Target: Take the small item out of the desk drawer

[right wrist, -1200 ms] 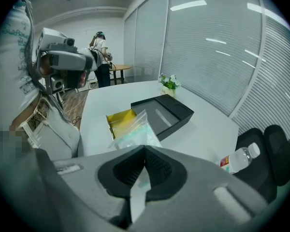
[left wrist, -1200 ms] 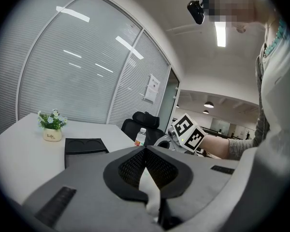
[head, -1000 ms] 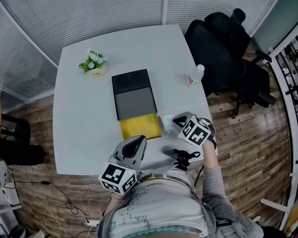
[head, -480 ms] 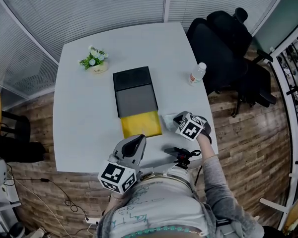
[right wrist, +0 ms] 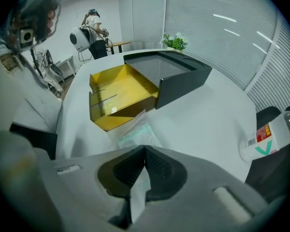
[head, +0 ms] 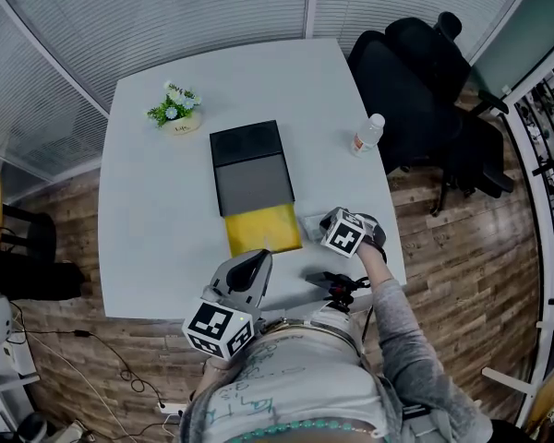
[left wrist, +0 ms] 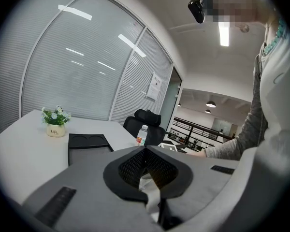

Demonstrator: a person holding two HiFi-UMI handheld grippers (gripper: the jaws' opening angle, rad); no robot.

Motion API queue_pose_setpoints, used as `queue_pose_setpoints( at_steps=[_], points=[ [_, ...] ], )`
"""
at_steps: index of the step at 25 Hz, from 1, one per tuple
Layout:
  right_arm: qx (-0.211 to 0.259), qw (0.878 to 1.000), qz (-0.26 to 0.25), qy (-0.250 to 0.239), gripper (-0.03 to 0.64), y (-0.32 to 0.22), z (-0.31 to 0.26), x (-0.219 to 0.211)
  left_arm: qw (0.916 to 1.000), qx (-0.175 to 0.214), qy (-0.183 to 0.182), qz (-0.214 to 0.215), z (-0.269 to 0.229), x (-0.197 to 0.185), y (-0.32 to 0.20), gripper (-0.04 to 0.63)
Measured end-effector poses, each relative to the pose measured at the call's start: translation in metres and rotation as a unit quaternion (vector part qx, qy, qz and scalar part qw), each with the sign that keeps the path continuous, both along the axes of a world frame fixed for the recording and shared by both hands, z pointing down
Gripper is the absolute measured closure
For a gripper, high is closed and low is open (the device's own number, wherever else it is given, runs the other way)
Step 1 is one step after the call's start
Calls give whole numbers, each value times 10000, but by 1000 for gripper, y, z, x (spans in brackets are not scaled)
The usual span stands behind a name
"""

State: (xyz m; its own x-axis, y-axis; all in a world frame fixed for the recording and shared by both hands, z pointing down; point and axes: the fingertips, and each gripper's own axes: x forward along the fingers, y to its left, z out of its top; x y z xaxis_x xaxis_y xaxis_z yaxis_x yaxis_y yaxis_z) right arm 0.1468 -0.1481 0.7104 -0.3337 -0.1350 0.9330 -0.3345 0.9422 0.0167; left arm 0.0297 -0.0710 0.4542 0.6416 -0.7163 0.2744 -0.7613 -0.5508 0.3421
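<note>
A black desk organiser [head: 249, 166] lies mid-table with its yellow drawer [head: 263, 229] pulled out toward me; the drawer [right wrist: 118, 93] looks empty inside. My right gripper [head: 319, 222] hovers just right of the drawer, shut on a small clear plastic packet [head: 308, 222]. In the right gripper view the packet [right wrist: 135, 132] sticks out ahead of the closed jaws [right wrist: 144, 151] over the white tabletop. My left gripper [head: 257, 260] stays near my body at the table's front edge, shut with nothing in it [left wrist: 145, 150].
A small potted plant [head: 174, 111] stands at the table's far left. A water bottle [head: 367, 135] stands near the right edge, with black office chairs [head: 415, 90] beyond it. A black device [head: 337, 286] sits at the front edge by my body.
My right gripper has shifted a little left and farther onto the table, still holding the packet. The left gripper has not moved.
</note>
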Motion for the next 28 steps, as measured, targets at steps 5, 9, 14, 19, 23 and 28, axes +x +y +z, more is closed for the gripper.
queue_pose_setpoints(
  at_steps=[5,9,14,19,23,28],
  points=[
    [-105,9999,78,9,614,2,11,0,10000,-20,-1,14,1,0,-2,597],
    [-21,10000,62,4,614,2,15,0,10000,-40,-13,28,3,0,-2,598],
    [-54,9997,228,-5,614,1,15,-1,9999,-80,13,69,3,2,-1,598],
    [-193,9994,268,131,614,-1,16,-2,9999,-99,18,125,5,6,-1,598],
    [-241,9993,246,124,614,1,16,-1,9999,-108,47,127,6,6,-1,598],
    [-282,9989,384,32,613,-1,16,-1,9998,-106,70,153,6,7,-1,598]
  ],
)
